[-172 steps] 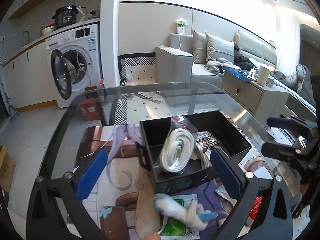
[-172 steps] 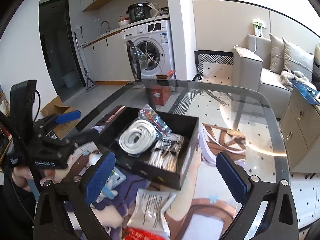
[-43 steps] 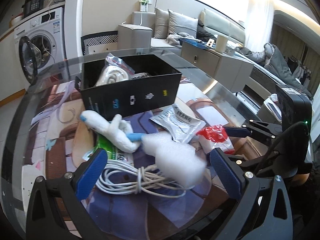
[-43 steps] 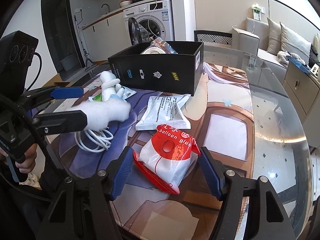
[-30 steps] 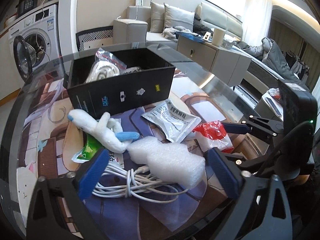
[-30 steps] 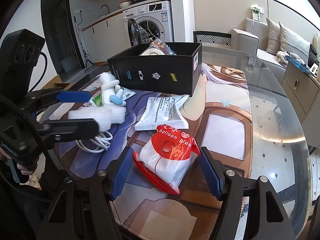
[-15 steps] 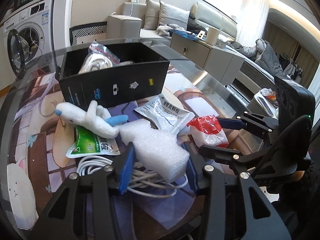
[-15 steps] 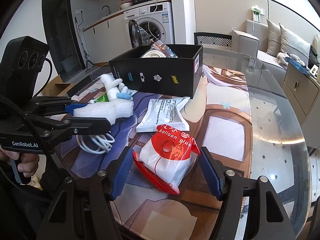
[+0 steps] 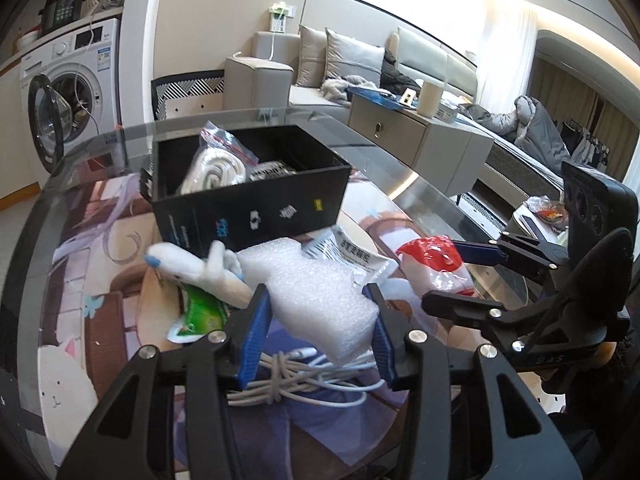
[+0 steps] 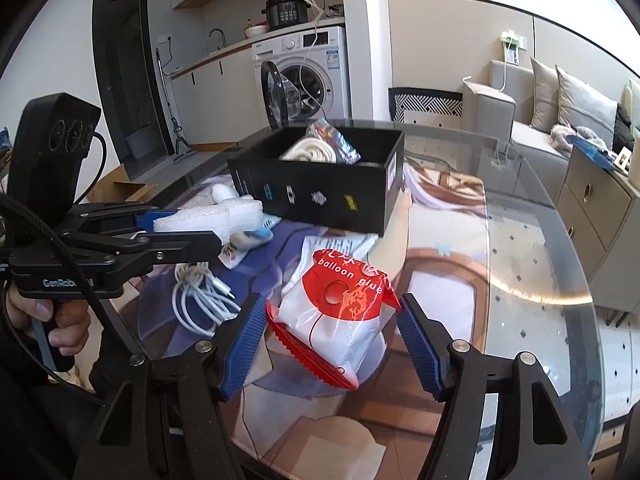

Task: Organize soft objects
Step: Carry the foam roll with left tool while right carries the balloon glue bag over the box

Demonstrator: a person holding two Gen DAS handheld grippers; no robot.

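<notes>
My left gripper [image 9: 318, 330] is shut on a white foam piece [image 9: 316, 288] and holds it above the table; it also shows in the right wrist view [image 10: 212, 216]. My right gripper [image 10: 332, 344] is shut on a red and white balloon glue bag [image 10: 340, 316], also seen in the left wrist view [image 9: 436, 264]. A black box [image 9: 248, 200] holds a bagged white rope coil [image 9: 216, 168]. A white plush toy [image 9: 200, 268], a green packet [image 9: 200, 312], a white printed pouch [image 9: 352, 252] and a white cable bundle [image 9: 300, 380] lie in front of the box.
The glass table [image 10: 540, 272] carries a printed mat [image 9: 100, 300]. A washing machine [image 9: 68, 92] with its door open stands at the back left. A sofa [image 9: 320, 68] and a drawer cabinet [image 9: 420, 140] stand beyond the table.
My left gripper has closed on the foam piece and lifted it toward the black box. My right gripper has kept hold of the balloon glue bag and risen slightly.
</notes>
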